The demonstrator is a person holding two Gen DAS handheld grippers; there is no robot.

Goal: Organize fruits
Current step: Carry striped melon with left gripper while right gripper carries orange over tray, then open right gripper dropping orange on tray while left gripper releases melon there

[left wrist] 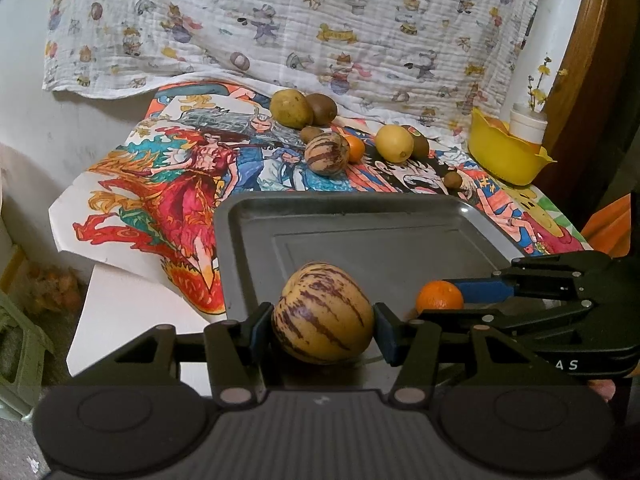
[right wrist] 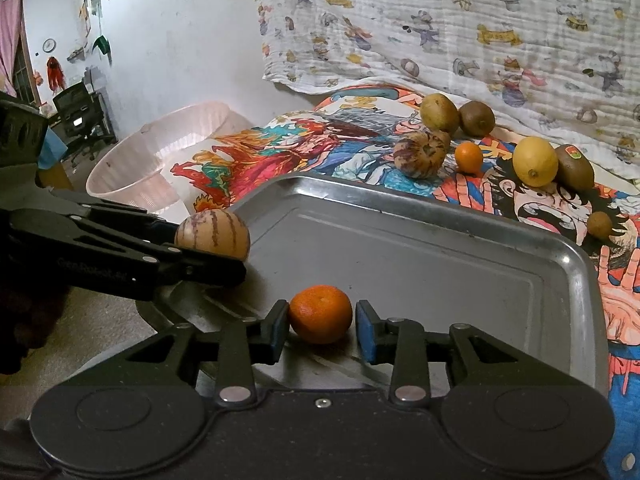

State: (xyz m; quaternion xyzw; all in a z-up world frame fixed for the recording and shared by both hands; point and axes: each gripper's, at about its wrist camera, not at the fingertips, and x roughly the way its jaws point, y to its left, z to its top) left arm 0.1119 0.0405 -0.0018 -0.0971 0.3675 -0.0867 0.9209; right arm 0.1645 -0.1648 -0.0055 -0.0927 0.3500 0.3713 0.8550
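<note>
fruits lie partly in the tray (right wrist: 440, 280) and partly behind it on the poster (left wrist: 160, 184) that covers the desk. my left jaws are clenched on a striped melon (left wrist: 322, 320), a pad pressed to each side, holding it over the tray's near left corner. my right jaws are released around an orange (right wrist: 320, 314) that sits on the tray floor near the front edge: the left pad touches it, the right pad stands just clear. beyond the tray's far rim lie a second melon (left wrist: 326, 154) with a small orange (left wrist: 355, 148) touching it, a lemon (left wrist: 394, 143) against a kiwi (right wrist: 574, 166), and further back a pale brown fruit (left wrist: 291, 108) beside another kiwi (left wrist: 321, 109). a yellow bowl (left wrist: 504, 152) stands at the far right of the desk. a printed cloth (left wrist: 280, 20) hangs behind.
</note>
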